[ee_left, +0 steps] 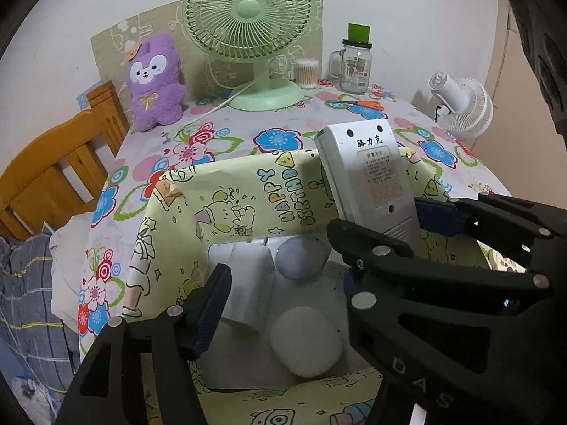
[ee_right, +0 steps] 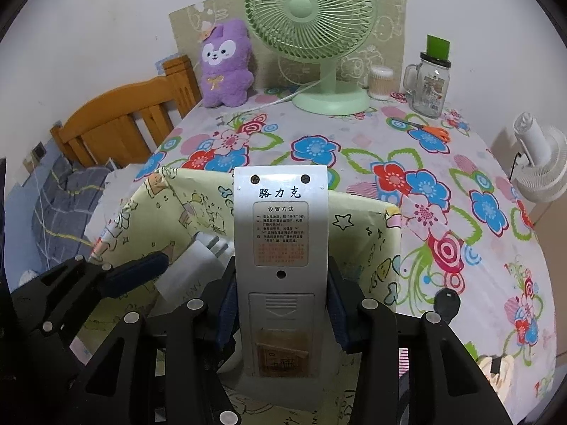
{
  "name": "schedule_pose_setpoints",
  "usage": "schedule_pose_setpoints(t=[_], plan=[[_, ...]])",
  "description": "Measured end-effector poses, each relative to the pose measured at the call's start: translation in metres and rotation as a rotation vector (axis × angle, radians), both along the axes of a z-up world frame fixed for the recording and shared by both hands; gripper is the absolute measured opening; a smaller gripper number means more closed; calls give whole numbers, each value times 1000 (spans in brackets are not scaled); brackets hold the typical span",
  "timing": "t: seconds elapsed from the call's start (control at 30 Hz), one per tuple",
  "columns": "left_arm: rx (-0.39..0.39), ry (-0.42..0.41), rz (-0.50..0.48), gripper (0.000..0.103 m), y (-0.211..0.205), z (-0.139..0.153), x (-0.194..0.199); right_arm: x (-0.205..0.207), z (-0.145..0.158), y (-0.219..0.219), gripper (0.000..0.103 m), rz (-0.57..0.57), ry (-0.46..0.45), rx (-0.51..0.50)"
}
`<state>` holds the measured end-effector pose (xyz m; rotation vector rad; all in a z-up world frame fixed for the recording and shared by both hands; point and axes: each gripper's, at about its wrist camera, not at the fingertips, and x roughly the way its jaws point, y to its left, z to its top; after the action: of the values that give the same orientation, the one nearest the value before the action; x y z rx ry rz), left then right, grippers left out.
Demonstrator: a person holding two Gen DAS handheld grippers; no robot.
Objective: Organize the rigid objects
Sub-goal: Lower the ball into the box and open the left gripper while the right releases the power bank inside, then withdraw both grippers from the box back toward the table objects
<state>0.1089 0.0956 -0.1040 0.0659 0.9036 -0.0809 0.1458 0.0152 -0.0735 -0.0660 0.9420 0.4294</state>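
Observation:
A yellow cartoon-print box [ee_left: 248,194] stands at the near edge of the floral table. Inside it lie a white plug adapter [ee_left: 244,283], a greyish ball [ee_left: 301,258] and a white rounded object [ee_left: 304,343]. My left gripper [ee_left: 281,294] hovers open over these, its pads clear of the adapter. My right gripper [ee_right: 281,304] is shut on a white remote control [ee_right: 280,233], held back side up and tilted over the box [ee_right: 358,219]. In the left wrist view the remote [ee_left: 368,177] and the right gripper [ee_left: 393,223] are at the box's right end. One of the left gripper's fingers [ee_right: 138,276] shows beside the adapter [ee_right: 198,265].
At the table's far side stand a green desk fan [ee_right: 312,17], a purple plush toy [ee_right: 223,63], a cotton swab tub [ee_right: 381,83] and a glass jar [ee_right: 428,85]. Orange scissors [ee_right: 432,131] lie near the jar. A white clip fan [ee_right: 538,163] is right, a wooden bed frame [ee_right: 120,120] left.

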Motion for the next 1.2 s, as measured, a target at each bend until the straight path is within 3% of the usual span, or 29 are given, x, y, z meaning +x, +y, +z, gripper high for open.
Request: schedule_pose_setpoints(t=[0.17, 0.23, 0.27, 0.3, 0.43, 0.7, 1.2], plan=[[-4, 4, -1, 73, -1, 1, -2, -4, 1, 2, 52, 23, -9, -13], [5, -3, 5, 80, -3, 2, -4, -6, 2, 1, 55, 29, -21, -17], [2, -7, 11, 92, -2, 4, -6, -8, 4, 1, 59, 34, -29, -14], [-9, -11, 16, 96, -2, 5, -7, -9, 6, 0, 68, 30, -38, -14], [-49, -11, 25, 96, 0, 9, -11, -16, 17, -4, 77, 38, -85, -1], [-33, -22, 37, 97, -10, 16, -17, -25, 27, -16, 94, 9, -122, -5], [-11, -67, 20, 99, -42, 30, -29, -33, 35, -51, 100, -47, -97, 19]])
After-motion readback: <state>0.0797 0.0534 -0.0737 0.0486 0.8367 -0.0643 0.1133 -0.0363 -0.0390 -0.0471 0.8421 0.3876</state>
